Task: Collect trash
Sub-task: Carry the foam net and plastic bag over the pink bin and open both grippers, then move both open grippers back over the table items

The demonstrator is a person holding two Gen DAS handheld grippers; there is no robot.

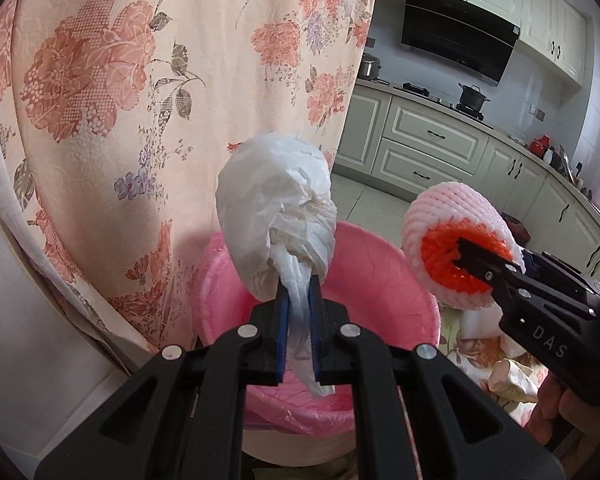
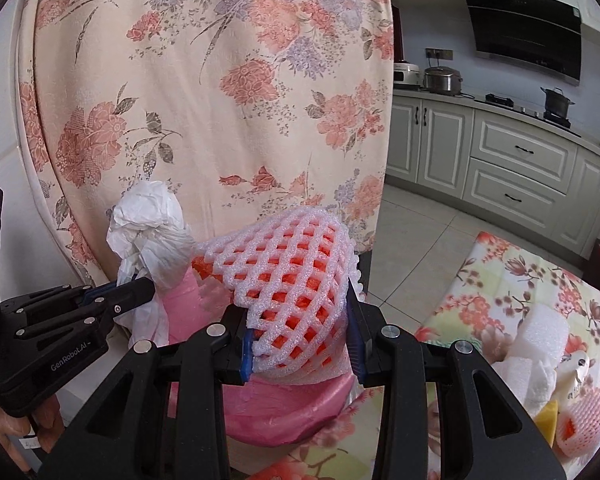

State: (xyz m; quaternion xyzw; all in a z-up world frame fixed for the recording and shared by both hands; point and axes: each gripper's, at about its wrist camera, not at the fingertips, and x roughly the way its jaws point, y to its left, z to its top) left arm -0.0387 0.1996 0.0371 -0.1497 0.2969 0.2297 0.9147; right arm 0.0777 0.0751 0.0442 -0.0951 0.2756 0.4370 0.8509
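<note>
The left gripper (image 1: 300, 304) is almost fully closed, pinching the twisted neck of a white plastic bag (image 1: 276, 208) above the pink bin (image 1: 384, 280). The right gripper (image 2: 302, 328) is partly open, its pads pressing a pink foam fruit net (image 2: 296, 276) over the same bin.

A table (image 2: 500, 276) under a floral cloth carried white foam blocks (image 2: 540, 336), a yellow piece (image 2: 550, 414) and a netted foam sleeve (image 2: 586, 416) near its edge

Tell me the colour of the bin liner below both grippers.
Pink plastic bin liner; the left wrist view shows it best.
</note>
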